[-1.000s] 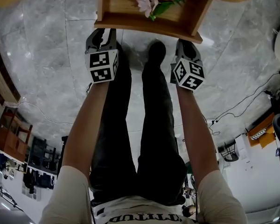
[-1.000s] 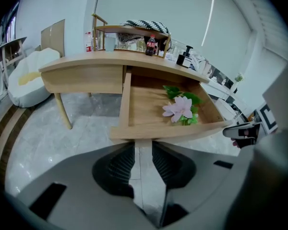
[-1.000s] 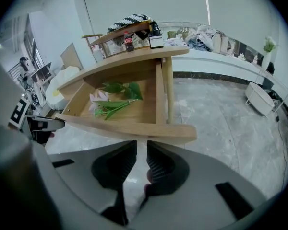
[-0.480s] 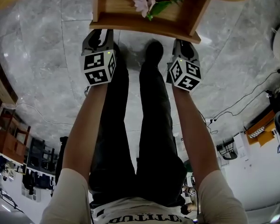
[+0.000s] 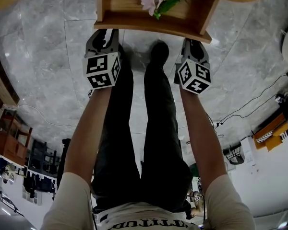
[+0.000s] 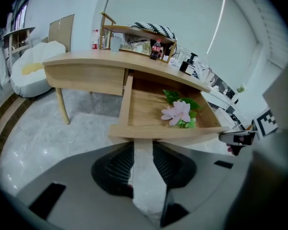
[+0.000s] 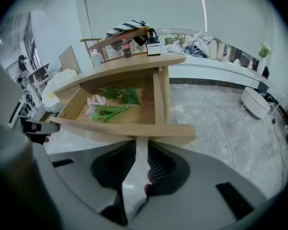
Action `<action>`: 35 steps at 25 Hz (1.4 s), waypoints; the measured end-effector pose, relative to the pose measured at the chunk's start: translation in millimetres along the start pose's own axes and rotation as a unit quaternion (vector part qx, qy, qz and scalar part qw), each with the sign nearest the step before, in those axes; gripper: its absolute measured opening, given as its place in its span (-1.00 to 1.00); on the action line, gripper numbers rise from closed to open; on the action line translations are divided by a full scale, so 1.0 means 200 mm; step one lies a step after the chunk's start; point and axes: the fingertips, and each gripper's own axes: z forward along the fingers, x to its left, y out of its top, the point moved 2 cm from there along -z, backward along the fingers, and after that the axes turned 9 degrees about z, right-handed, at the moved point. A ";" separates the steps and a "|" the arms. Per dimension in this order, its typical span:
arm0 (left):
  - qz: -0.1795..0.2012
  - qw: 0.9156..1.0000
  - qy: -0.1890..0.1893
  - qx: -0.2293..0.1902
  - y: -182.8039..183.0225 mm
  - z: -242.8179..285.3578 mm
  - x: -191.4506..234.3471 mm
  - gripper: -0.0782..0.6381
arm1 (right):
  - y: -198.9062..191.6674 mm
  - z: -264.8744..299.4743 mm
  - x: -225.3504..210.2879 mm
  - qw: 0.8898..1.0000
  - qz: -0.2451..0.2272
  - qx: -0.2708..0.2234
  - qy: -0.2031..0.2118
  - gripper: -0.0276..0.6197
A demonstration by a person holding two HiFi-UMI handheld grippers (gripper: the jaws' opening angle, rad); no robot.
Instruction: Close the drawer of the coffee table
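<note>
— Left tool (image 6: 143, 145) and right tool (image 7: 141, 145): why are both parked at the front board of the drawer (image 5: 153, 25) rather than clamped on it?
— Closing needs a push, not a pull, I'd say. Each tool's tips sit right at the front board, one toward each end, so the push should go in straight without skewing the drawer.
— Are they gripping anything?
— No. The left tool is released. Its jaws have just been opening and stand apart, with only the marble floor (image 6: 48, 128) and the board's face showing through the gap. The right tool's jaws are also apart, by a narrower slit, with nothing between them.
— Do the tips touch the wood?
— Against it or just short of it; I cannot tell which.
— And the drawer itself?
— Pulled well out from under the wooden surface (image 6: 86, 61), toward the person's legs (image 5: 153, 104). A pink flower (image 5: 151, 1) with green leaves lies on its bottom, clear of the front board, so it should ride in undisturbed.
— How far along, then?
— Closing hasn't begun, by my reading. The next move calls for an even shove from both hands together.
</note>
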 end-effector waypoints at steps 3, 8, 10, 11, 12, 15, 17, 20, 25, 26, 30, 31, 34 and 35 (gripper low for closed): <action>-0.003 1.000 0.002 -0.002 0.00 -0.01 0.00 -0.41 | 0.00 -0.01 0.00 1.000 -0.010 -0.001 0.003 -0.64; -0.003 1.000 0.009 -0.022 0.06 -0.03 0.00 -0.41 | 0.05 -0.03 0.02 1.000 -0.017 -0.021 0.009 -0.64; -0.001 1.000 0.011 -0.025 0.06 -0.03 0.01 -0.41 | 0.03 -0.04 0.02 0.999 -0.019 -0.024 0.011 -0.64; 0.001 1.000 0.012 -0.027 0.06 -0.03 0.01 -0.41 | 0.03 -0.04 0.02 0.999 -0.020 -0.026 0.012 -0.64; 0.004 0.999 0.011 -0.029 0.07 -0.02 0.01 -0.41 | 0.03 -0.03 0.02 0.999 -0.021 -0.029 0.013 -0.64; 0.014 0.999 0.006 -0.034 0.14 0.03 0.03 -0.41 | 0.11 0.02 0.02 0.999 -0.025 -0.041 0.013 -0.65; 0.021 0.999 0.003 -0.037 0.21 0.05 0.05 -0.41 | 0.20 0.05 0.03 0.998 -0.029 -0.049 0.013 -0.65; 0.027 0.998 0.002 -0.051 0.30 0.06 0.05 -0.41 | 0.28 0.06 0.04 0.997 -0.041 -0.063 0.017 -0.65; 0.032 0.997 0.009 -0.067 0.39 0.10 0.08 -0.43 | 0.35 0.09 0.05 0.994 -0.072 -0.074 0.031 -0.65; 0.034 0.997 0.010 -0.068 0.40 0.11 0.08 -0.43 | 0.37 0.10 0.05 0.994 -0.074 -0.077 0.032 -0.65; 0.045 0.996 0.013 -0.077 0.45 0.14 0.08 -0.43 | 0.41 0.12 0.05 0.992 -0.079 -0.089 0.030 -0.65; 0.047 0.996 0.014 -0.079 0.46 0.15 0.09 -0.43 | 0.42 0.13 0.05 0.992 -0.082 -0.092 0.029 -0.65; 0.053 0.994 0.016 -0.090 0.47 0.16 0.10 -0.43 | 0.44 0.15 0.07 0.989 -0.099 -0.102 0.028 -0.65; 0.056 0.994 0.016 -0.094 0.48 0.17 0.11 -0.43 | 0.45 0.16 0.07 0.988 -0.108 -0.106 0.028 -0.65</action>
